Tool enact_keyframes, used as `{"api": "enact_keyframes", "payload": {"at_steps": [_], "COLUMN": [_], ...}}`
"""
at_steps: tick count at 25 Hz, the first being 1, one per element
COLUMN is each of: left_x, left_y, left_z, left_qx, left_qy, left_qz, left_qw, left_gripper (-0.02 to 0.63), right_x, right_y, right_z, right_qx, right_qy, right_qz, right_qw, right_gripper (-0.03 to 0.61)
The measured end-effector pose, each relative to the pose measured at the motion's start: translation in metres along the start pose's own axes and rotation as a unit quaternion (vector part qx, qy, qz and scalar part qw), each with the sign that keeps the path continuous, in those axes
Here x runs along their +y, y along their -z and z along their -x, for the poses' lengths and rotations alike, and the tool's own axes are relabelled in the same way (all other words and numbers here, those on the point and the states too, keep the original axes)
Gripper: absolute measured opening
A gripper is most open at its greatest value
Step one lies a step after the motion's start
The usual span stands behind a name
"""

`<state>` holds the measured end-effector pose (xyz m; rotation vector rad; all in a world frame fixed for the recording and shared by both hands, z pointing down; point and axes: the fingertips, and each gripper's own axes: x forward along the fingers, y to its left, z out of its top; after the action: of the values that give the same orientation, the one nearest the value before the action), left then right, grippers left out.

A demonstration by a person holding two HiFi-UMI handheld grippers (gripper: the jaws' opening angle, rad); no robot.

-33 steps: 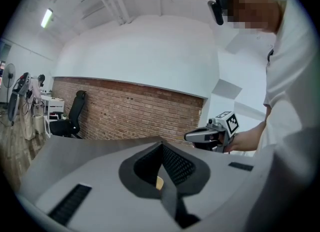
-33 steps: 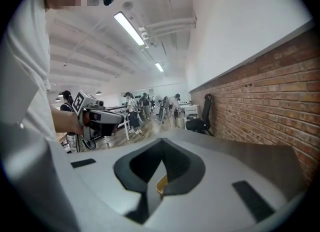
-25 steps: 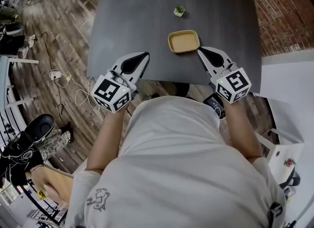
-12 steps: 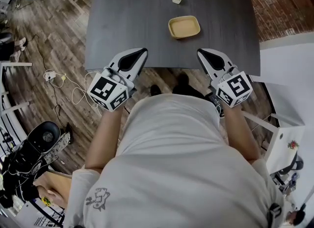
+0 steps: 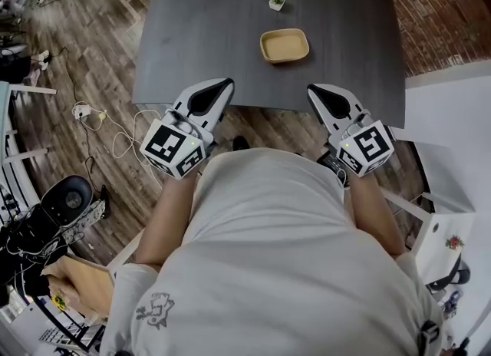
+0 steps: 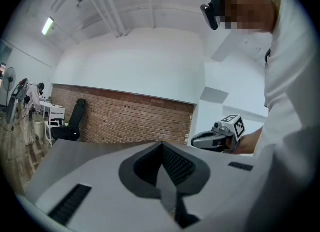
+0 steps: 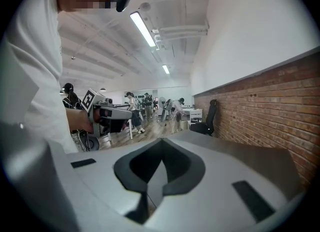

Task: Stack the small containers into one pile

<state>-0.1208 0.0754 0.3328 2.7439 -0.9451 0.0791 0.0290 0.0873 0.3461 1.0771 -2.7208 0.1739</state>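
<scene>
"What colour's the table [image 5: 199, 32]?"
"Dark grey. The container [image 5: 285, 45] is tan, and the plant [image 5: 277, 1] is green in a white pot."
"And the left gripper [image 5: 228, 83] and right gripper [image 5: 310, 87]?"
"Pale grey with black pads and black-and-white square markers. The floor [image 5: 100, 47] is brown planks, the wall [image 5: 437, 17] red brick."
</scene>
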Motion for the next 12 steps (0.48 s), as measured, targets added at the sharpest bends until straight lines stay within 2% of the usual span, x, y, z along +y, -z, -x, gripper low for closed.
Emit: {"api": "enact_keyframes", "payload": {"at_steps": [12], "left_x": [-0.099], "left_y": [0.012], "left_z": [-0.036], "left_qx": [0.001], "left_qy": [-0.027], "left_qz": [-0.006], "left_qw": [0.9996], "left_gripper": [0.011], "right_x": [-0.022], "right_y": [0.017], "right_z": [0.098], "right_qx": [-0.01], "right_qy": [-0.022], "right_qz": [0.011], "right_qw": [1.0], "right_gripper": [0.006]}}
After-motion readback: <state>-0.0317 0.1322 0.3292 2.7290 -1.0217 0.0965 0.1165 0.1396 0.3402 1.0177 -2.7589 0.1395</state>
